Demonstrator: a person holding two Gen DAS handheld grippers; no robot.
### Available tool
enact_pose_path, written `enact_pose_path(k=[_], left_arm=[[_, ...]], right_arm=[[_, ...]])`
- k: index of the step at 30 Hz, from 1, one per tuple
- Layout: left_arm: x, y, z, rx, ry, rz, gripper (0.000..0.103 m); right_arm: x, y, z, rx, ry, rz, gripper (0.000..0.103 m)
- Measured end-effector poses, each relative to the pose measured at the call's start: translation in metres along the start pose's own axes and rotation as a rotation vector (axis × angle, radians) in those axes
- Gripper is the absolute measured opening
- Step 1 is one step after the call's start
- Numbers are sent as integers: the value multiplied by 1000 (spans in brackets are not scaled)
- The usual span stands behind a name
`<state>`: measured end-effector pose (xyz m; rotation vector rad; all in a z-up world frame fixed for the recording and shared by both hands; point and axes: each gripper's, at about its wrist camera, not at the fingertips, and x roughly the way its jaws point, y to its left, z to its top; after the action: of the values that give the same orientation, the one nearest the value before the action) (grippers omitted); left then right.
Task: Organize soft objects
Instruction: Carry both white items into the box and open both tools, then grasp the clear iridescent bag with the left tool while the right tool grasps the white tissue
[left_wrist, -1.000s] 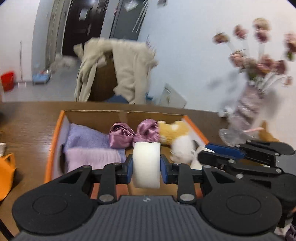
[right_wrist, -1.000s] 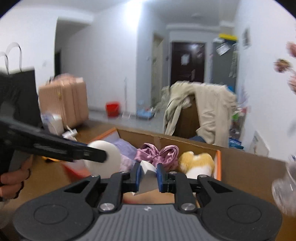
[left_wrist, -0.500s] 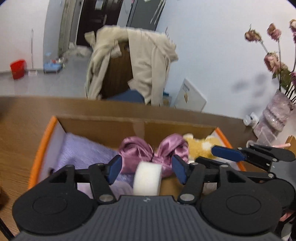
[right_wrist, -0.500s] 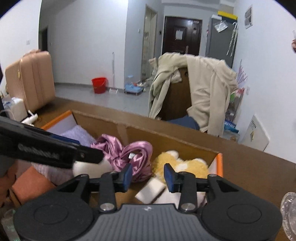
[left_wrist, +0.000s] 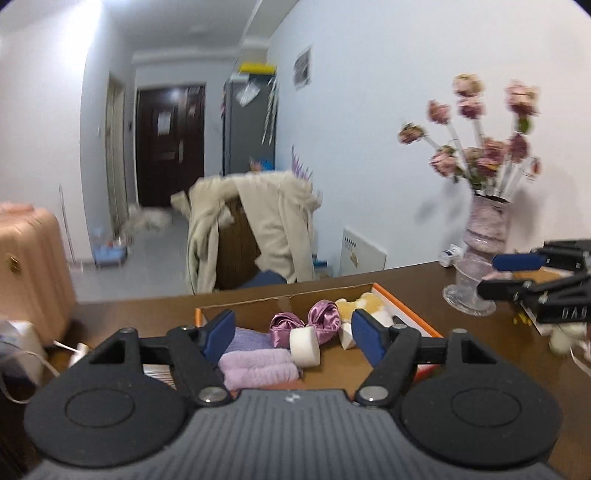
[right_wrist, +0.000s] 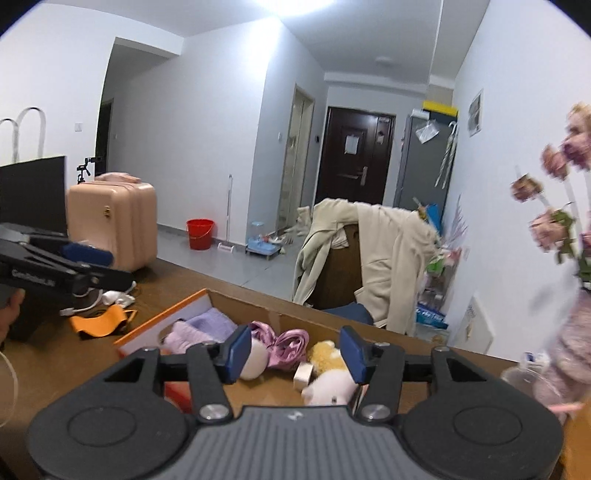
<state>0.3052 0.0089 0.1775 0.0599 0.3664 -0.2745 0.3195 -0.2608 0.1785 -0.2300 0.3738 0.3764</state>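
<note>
Box on the brown table, packed with soft things! Left gripper hangs above it, jaws spread wide, nothing between them. Below, the white sponge roll lies in the box, touching the folded purple towels and just in front of the pink satin bow. Right gripper hovers over the same box, jaws released too, gripping nothing. Under it: the white roll beside the bow, a small white block, and the yellow-and-white plush against the right wall. Vase of flowers stands on the table, to the right of the box.
</note>
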Motion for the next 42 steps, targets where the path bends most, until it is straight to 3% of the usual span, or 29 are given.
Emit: enact_pose_path(k=[4,11,15,20,28,37,42], left_arm=[[-60,-14,-33,62,-44,3,79],[-138,-25,-100,16,-23,-40,85],[-155,-24,-124,-40,7,-48,87],[-153,-20,-133,-51,26,-45,87],[-94,-23,-131,-81,71,-60,85],[42,-24,-120,-72,153,-8,75],[89,-24,-123,-78,205,-23,69]], right_arm=[[-62,27,-28,63,-25,-31,58],[-140,72,-94,191,-49,-59,68],[-152,83,-128,274,-10,-37,71],[-147,88,-136,265,30,-69,70],[-104,79,-131,241,73,-82,60],[20,61,-119,167,155,-36,45],[86,50,-120,138,207,-13,38]])
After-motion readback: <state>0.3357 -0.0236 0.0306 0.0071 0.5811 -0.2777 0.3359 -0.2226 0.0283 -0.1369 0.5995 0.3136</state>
